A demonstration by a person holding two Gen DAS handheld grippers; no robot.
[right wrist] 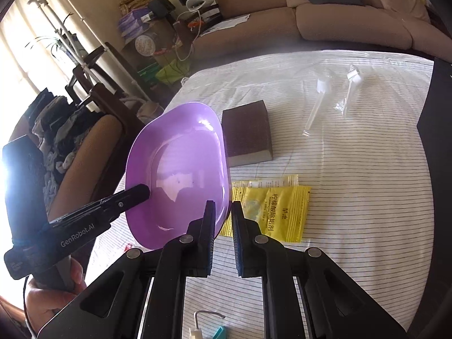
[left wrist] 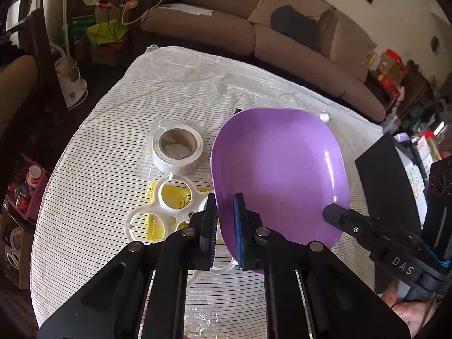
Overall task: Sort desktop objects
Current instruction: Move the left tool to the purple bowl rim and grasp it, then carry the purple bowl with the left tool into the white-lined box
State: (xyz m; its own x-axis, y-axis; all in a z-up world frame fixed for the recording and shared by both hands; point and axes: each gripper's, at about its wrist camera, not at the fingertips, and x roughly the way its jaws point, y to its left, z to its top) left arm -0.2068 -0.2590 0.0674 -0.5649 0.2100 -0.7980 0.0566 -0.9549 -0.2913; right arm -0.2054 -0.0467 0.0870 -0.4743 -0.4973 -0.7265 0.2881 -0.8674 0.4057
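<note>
A purple plastic bowl [left wrist: 278, 166] is held tilted above the striped tablecloth. My left gripper [left wrist: 225, 226] is shut on its near rim, one finger inside and one outside. My right gripper [right wrist: 223, 226] is shut on the opposite rim of the bowl [right wrist: 180, 169]. The right gripper also shows in the left wrist view [left wrist: 333, 212], and the left gripper in the right wrist view [right wrist: 141, 192]. The bowl is empty.
On the cloth lie a roll of white tape [left wrist: 177, 149], a white plastic ring carrier [left wrist: 169, 206], yellow sachets [right wrist: 271, 209], a brown sponge block [right wrist: 247, 135], wrapped plastic scoops [right wrist: 319, 99] and a black box [left wrist: 387, 186]. A sofa [left wrist: 254, 34] stands behind the table.
</note>
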